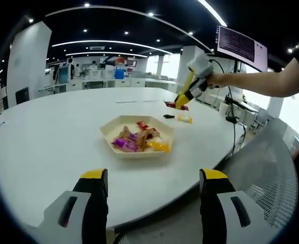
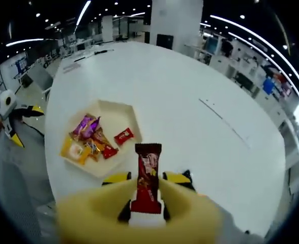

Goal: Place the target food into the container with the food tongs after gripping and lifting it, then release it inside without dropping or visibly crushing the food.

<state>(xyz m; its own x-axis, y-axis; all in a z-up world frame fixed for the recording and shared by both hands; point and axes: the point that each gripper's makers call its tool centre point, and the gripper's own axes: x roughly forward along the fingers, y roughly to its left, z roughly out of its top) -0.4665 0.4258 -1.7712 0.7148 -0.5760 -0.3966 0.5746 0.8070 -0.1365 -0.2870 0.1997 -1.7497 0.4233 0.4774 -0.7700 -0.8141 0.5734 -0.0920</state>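
In the left gripper view, the left tool (image 1: 153, 189) is seen at the bottom with its two yellow-tipped jaws held wide apart and nothing between them, above the near edge of the white counter (image 1: 48, 137). Beyond it, a cream hexagonal tray (image 1: 109, 133) is placed on the counter, filled with wrapped snacks (image 1: 139, 141). To the right and farther back, the right tool (image 1: 182, 104) is held by a hand (image 1: 216, 79) above the counter, near two small wrapped pieces (image 1: 184, 119).

In the right gripper view, the left tool (image 2: 22, 124) is seen at the left edge. The tray (image 2: 120, 109) lies left of centre. The right tool (image 2: 145, 209) is clamped on yellow tongs (image 2: 88, 213), and a red snack bar (image 2: 146, 178) is gripped upright between them, above the counter just right of the tray
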